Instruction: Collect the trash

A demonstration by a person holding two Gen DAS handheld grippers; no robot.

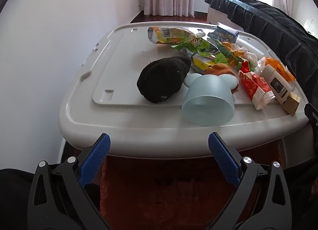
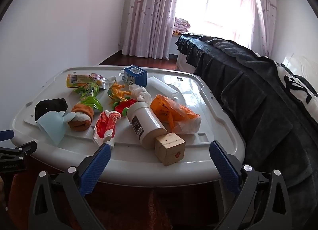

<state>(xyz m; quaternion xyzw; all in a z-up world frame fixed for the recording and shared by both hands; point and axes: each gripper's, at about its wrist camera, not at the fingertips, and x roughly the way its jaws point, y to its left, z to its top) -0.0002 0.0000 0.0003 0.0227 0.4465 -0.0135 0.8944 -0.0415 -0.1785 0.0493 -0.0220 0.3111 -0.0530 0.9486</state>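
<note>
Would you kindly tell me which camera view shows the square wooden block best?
The right wrist view: the square wooden block sits near and whole, top and two sides visible, touching the white cylindrical bottle. In the left wrist view the block is small, at the far right edge, partly hidden.

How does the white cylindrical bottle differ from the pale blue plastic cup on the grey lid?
The white cylindrical bottle is opaque and closed with a dark label; the pale blue plastic cup is translucent and open-mouthed. The bottle's end touches a wooden cube; the cup lies against a black sock. Both lie on their sides on the grey lid.
</note>
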